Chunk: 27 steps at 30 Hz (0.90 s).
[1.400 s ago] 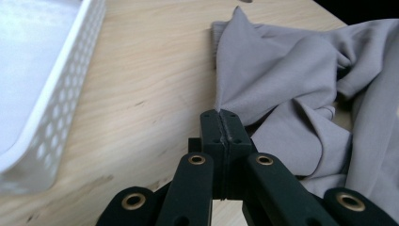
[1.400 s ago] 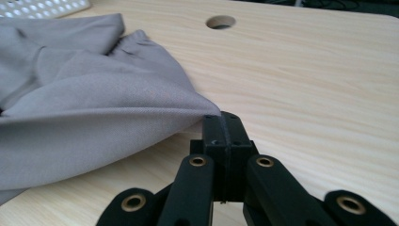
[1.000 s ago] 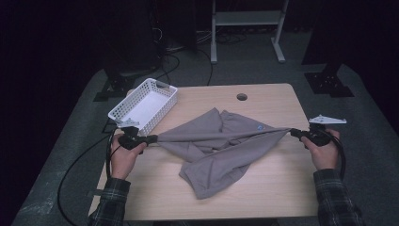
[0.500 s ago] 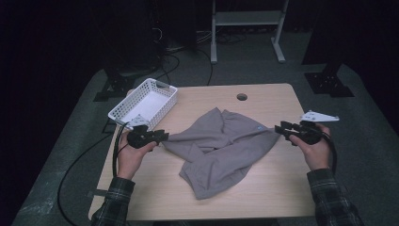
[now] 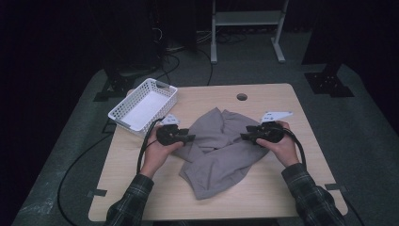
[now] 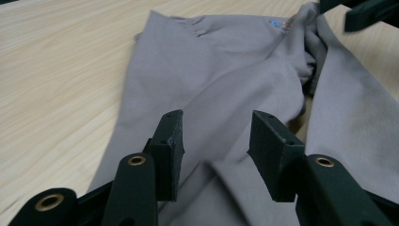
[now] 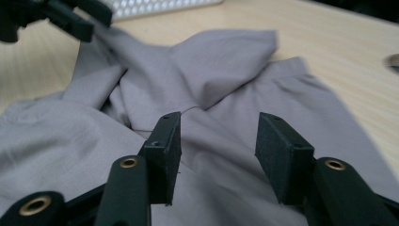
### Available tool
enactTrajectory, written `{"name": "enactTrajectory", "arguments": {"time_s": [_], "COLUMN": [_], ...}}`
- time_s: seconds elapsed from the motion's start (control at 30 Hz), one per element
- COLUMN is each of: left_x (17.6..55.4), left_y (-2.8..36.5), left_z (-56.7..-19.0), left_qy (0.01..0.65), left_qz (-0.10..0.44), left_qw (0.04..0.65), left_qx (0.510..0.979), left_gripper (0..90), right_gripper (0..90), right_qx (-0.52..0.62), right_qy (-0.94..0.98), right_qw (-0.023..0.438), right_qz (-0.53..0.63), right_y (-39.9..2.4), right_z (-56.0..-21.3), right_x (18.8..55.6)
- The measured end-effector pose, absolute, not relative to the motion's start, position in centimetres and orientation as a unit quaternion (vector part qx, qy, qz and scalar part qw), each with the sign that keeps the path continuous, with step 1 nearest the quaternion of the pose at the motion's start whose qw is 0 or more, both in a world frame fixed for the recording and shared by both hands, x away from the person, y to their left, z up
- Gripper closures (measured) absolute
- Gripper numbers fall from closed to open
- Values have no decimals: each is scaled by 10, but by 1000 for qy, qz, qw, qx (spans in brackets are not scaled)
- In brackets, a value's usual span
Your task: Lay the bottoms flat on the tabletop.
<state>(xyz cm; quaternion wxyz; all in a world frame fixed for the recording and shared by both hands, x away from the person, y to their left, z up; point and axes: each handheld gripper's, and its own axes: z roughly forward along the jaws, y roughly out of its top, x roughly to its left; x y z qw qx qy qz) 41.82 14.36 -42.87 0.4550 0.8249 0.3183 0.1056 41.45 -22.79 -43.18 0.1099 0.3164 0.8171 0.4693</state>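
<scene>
One white basket holding a white sheet, both grippers' jaws just opening, grey garment released.

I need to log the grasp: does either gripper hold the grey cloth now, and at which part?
Nothing is held. The left gripper and right gripper have just been opening; their jaws stand apart above the grey cloth, not pinching it.
</scene>
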Motion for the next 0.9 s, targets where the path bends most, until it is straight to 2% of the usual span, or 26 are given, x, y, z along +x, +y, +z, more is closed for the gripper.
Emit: {"name": "enactTrajectory", "arguments": {"time_s": [0.27, 0.5, 0.53, 0.57, 0.63, 0.7, 0.77, 0.9], "left_x": [437, 449, 450, 451, 451, 449, 445, 432], "left_y": [113, 98, 97, 96, 96, 98, 100, 105], "left_z": [-440, -455, -457, -459, -463, -462, -460, -450], "left_qy": [289, 277, 277, 278, 283, 293, 300, 299], "left_qz": [92, 81, 79, 76, 73, 61, 53, 44], "left_qw": [454, 424, 421, 418, 406, 406, 411, 425], "left_qx": [838, 858, 860, 861, 866, 863, 859, 853], "left_gripper": [481, 453, 466, 511, 657, 816, 878, 883], "right_gripper": [448, 425, 440, 505, 681, 812, 852, 857], "right_qx": [294, 283, 282, 283, 285, 289, 294, 279], "right_qy": [844, 857, 860, 863, 868, 866, 862, 862], "right_qw": [83, 62, 62, 61, 61, 59, 59, 61], "right_qz": [441, 426, 420, 413, 402, 403, 408, 418], "right_y": [-206, -196, -194, -194, -193, -195, -196, -196], "right_z": [-447, -458, -462, -465, -469, -467, -462, -450], "right_x": [433, 444, 445, 446, 447, 446, 444, 431]}}
